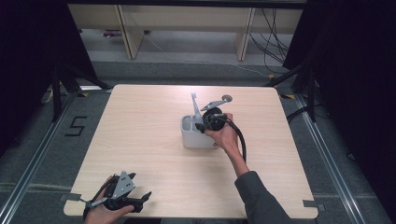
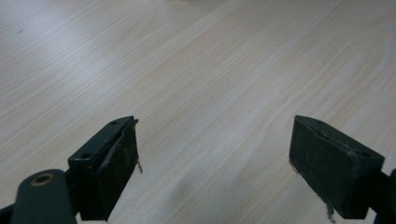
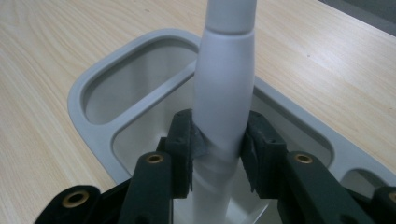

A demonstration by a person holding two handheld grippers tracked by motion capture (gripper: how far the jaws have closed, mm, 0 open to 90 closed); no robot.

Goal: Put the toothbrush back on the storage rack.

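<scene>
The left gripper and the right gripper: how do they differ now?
The left gripper is open, with bare table between its jaws; the right gripper is shut on a grey handle. The left sits at the table's near edge; the right is over the grey holder. Both have black jaws.

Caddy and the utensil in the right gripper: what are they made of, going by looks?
Caddy: likely moulded plastic, matte light grey; thick rounded rims and soft-cornered compartments, no seams. Could be coated metal.
Utensil handle: smooth pale grey-white, soft sheen, probably plastic or silicone; a joint line shows where a second section meets it near the top. The right gripper is shut on it.
Table: light wood-grain surface, likely laminate.
</scene>
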